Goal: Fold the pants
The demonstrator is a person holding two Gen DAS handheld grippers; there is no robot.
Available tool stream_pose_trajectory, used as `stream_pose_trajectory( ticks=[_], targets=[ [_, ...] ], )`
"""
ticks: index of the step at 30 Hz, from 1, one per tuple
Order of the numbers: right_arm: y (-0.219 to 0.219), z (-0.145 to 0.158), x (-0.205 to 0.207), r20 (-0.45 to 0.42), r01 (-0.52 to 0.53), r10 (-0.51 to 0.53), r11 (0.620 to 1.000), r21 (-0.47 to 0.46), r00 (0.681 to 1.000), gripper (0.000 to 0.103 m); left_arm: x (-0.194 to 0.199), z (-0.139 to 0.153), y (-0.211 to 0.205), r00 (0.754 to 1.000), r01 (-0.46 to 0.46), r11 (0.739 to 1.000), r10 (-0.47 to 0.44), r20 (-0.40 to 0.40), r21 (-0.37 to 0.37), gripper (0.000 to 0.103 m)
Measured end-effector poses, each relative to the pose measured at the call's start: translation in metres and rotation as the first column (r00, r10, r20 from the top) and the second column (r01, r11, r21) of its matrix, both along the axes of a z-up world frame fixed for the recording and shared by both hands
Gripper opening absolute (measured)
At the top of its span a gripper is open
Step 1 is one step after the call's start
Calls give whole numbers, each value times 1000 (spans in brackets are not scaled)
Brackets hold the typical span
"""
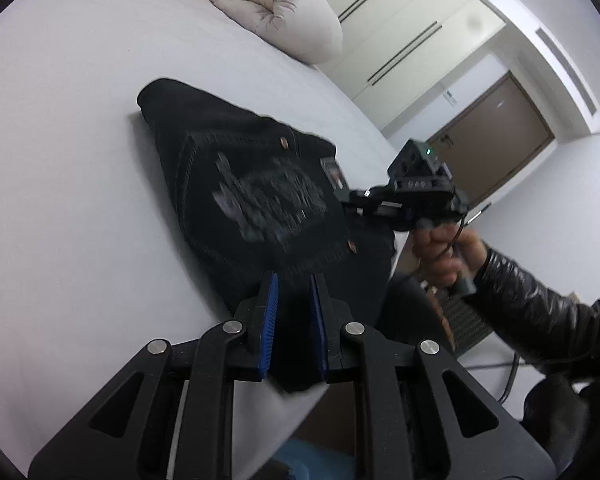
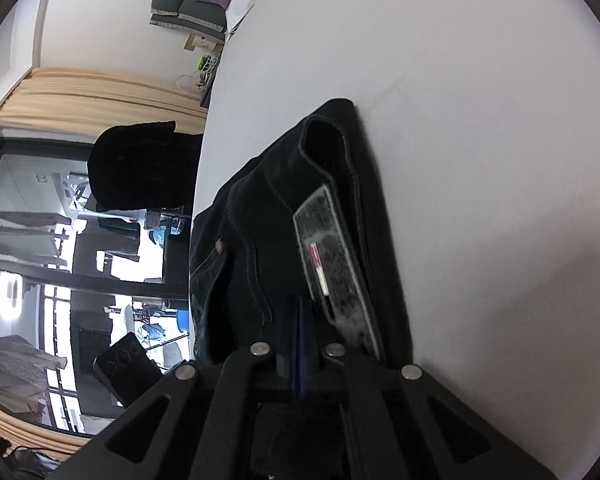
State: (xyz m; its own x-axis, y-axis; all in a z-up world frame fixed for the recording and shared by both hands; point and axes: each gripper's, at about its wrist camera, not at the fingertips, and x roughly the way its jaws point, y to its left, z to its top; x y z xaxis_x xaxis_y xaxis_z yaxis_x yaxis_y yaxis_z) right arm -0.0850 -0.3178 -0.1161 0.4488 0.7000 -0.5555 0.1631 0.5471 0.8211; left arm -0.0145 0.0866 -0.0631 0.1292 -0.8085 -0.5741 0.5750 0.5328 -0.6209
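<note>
The black pants (image 1: 260, 200) lie folded into a compact bundle at the near edge of the white bed (image 1: 80, 160), waistband toward the right gripper (image 2: 304, 320), whose jaws are clamped tight on the waistband edge, likely to carry or square the fold. The left gripper (image 1: 294, 312) stands slightly parted with dark cloth between its pads, though real pinching can't be told.

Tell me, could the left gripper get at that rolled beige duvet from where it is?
Probably not: the rolled beige duvet lies across the white bed, beyond the black jeans the left gripper already grips.
</note>
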Motion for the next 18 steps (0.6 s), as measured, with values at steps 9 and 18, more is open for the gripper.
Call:
stream_pose_trajectory(
  ticks=[9,18],
  targets=[
    [-4,-15,-35,40,42,-46,995,87,998,0,-19,-18,-8,999,34,998,-34,-4,44,16],
    [-20,38,-47,203,90,-101,994,62,974,78,-7,18,12,998,-64,998,64,24,12,17]
  ],
)
